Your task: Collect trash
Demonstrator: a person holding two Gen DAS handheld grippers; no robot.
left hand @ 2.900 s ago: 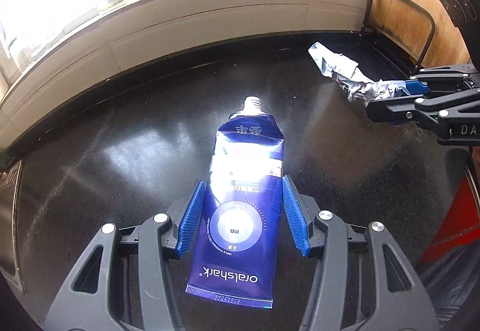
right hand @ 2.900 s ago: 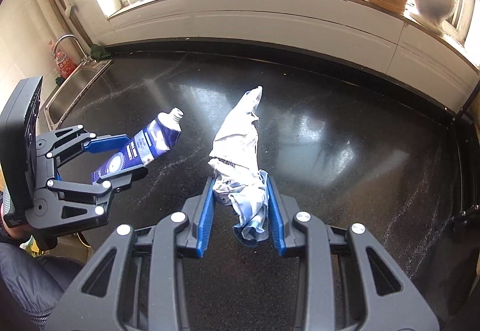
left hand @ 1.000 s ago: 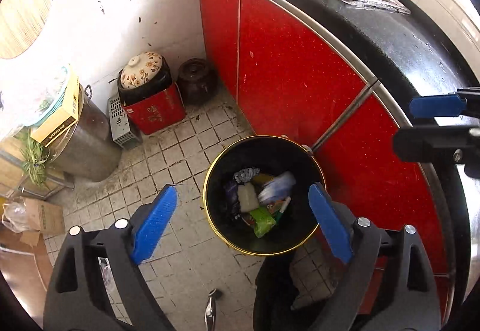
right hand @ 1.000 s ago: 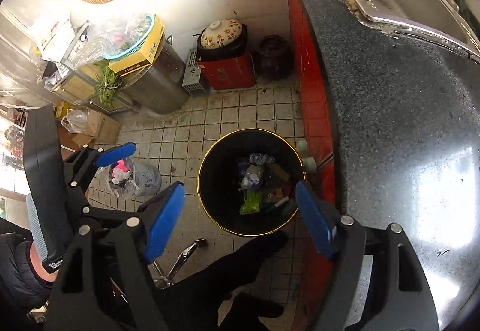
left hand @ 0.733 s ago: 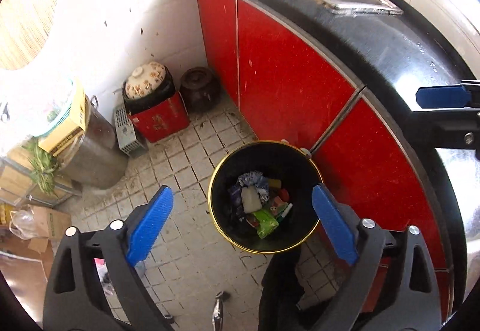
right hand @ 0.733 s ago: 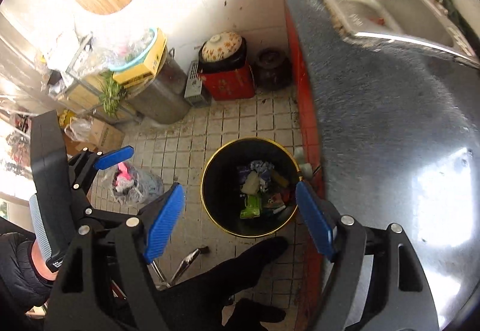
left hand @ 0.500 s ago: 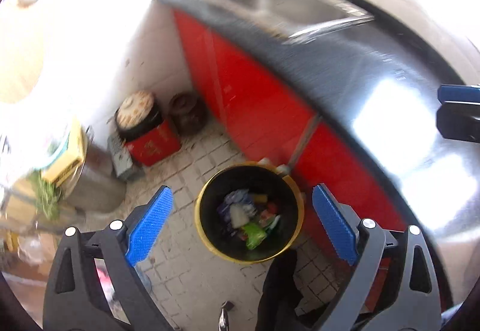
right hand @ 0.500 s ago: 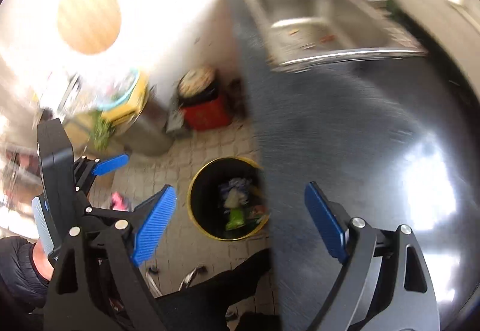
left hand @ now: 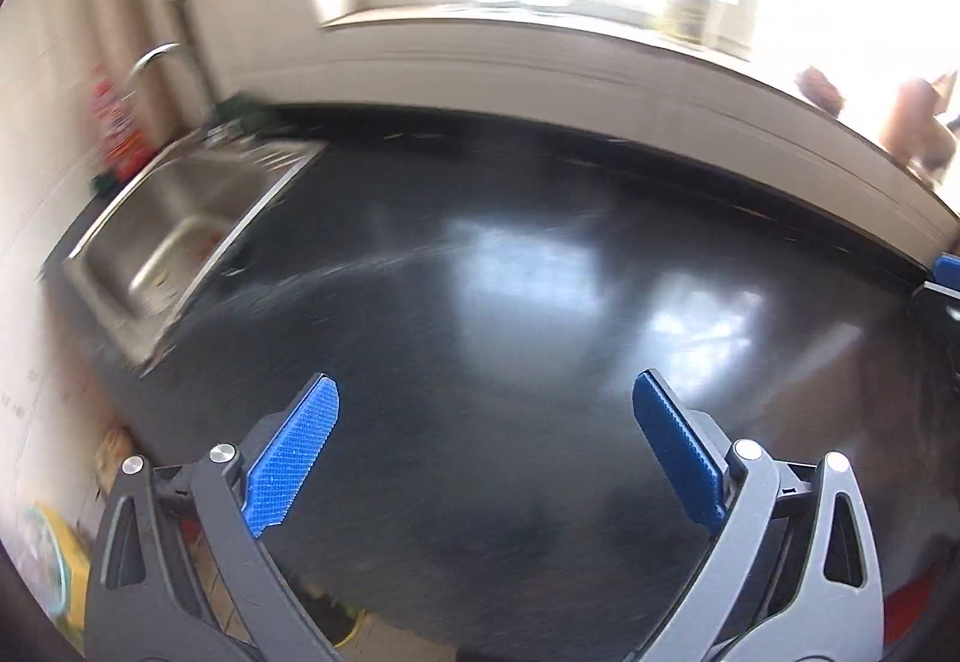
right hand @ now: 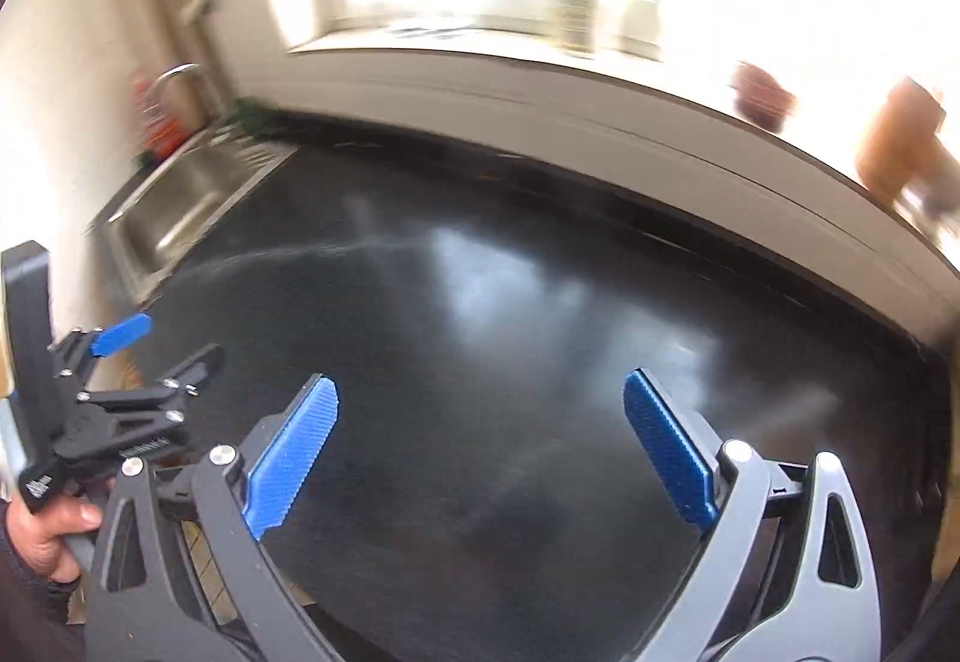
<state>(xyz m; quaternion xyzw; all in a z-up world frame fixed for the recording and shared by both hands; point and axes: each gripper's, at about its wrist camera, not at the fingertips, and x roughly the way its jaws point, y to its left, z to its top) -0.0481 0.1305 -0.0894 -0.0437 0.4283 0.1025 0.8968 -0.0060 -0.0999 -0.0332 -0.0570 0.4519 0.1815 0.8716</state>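
My left gripper (left hand: 486, 392) hovers over the black countertop (left hand: 540, 302), jaws wide and still opening, with nothing between the blue pads. My right gripper (right hand: 480, 386) hangs over the same countertop (right hand: 540, 332), its jaws also opening and empty. In the right wrist view the left gripper (right hand: 165, 347) sits at the far left, held by a hand (right hand: 42, 536). One blue fingertip (left hand: 948, 266) of the right gripper shows at the right edge of the left wrist view. No trash lies on the visible counter. A yellow sliver (left hand: 351, 617), perhaps the bin's rim, peeks below the counter edge.
A steel sink (left hand: 168, 242) with a faucet (left hand: 156, 56) is set into the counter's left end. Along the white window sill (right hand: 600, 80) stand a bottle (right hand: 573, 14), a brown bowl (right hand: 765, 98) and a tan jar (right hand: 900, 146). Both views are motion-blurred.
Both views have swung up from the yellow-rimmed bin on the tiled floor to the countertop. The right jaws have spread wider. The tube and the wrapper held earlier are gone from the jaws.
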